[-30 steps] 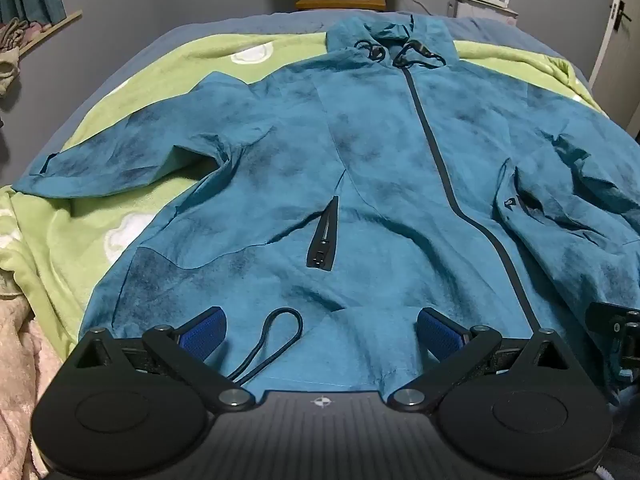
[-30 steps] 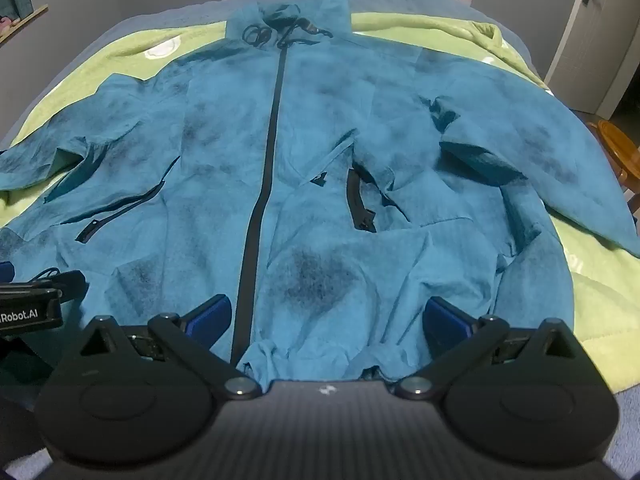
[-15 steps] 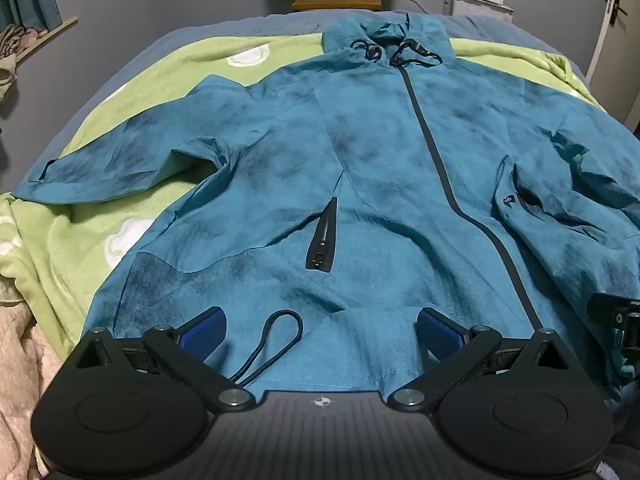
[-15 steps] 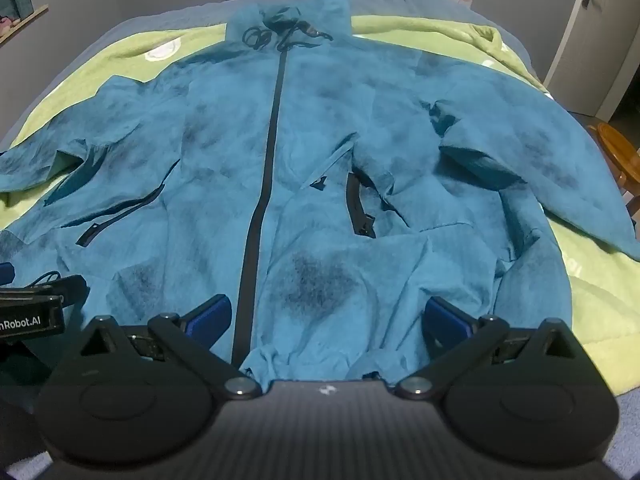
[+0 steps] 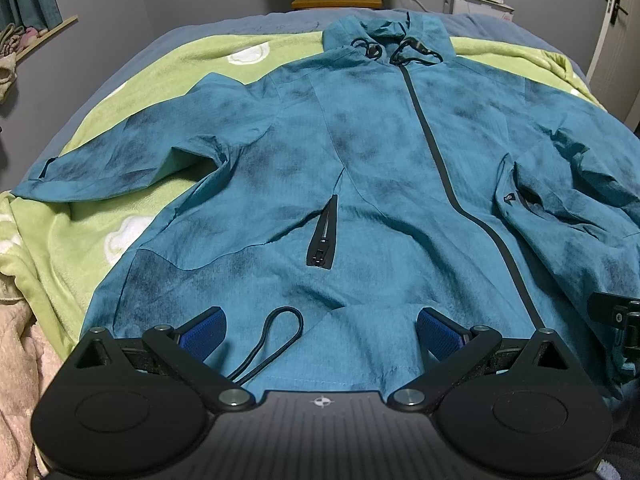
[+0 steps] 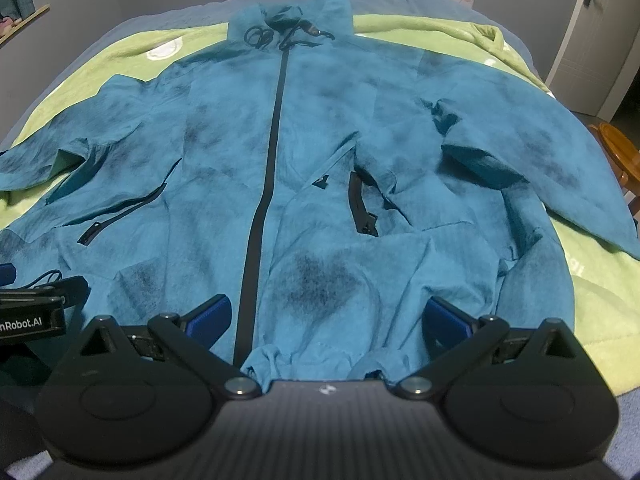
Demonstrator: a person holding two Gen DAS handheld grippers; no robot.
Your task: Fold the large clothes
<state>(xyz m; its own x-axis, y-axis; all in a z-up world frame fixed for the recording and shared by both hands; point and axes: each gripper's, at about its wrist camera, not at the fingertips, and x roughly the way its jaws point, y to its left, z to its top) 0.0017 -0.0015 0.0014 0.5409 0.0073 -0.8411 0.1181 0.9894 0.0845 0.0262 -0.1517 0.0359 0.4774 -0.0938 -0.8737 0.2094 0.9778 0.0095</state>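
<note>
At the far left a pinkish fleece throw point(image 5: 18, 360) is bunched against the edge of the bed, clear of the work. Next comes the green blanket point(image 5: 132, 96), spread wide, probably to give the garment a flat bed to fold on. The teal jacket point(image 5: 380, 160) lies front-up across it, zipped shut, hood at the far end and hem at the near edge, so both side seams can be reached. Its left sleeve point(image 5: 120, 160) stretches out flat toward the left, ready to be turned inward. A black drawcord loop point(image 5: 276, 340) rests on the hem between the fingers of the left gripper point(image 5: 320, 330), which hovers over the near hem, blue pads wide apart and holding nothing. The centre zipper point(image 6: 266, 184) runs straight down the front, a handy fold axis. The right gripper point(image 6: 326, 316) hangs over the hem just right of that zipper, jaws likewise spread and empty. The right sleeve point(image 6: 540, 160) lies rumpled, with a deep crease near the armpit; it likely needs smoothing first. No fold is made yet.
</note>
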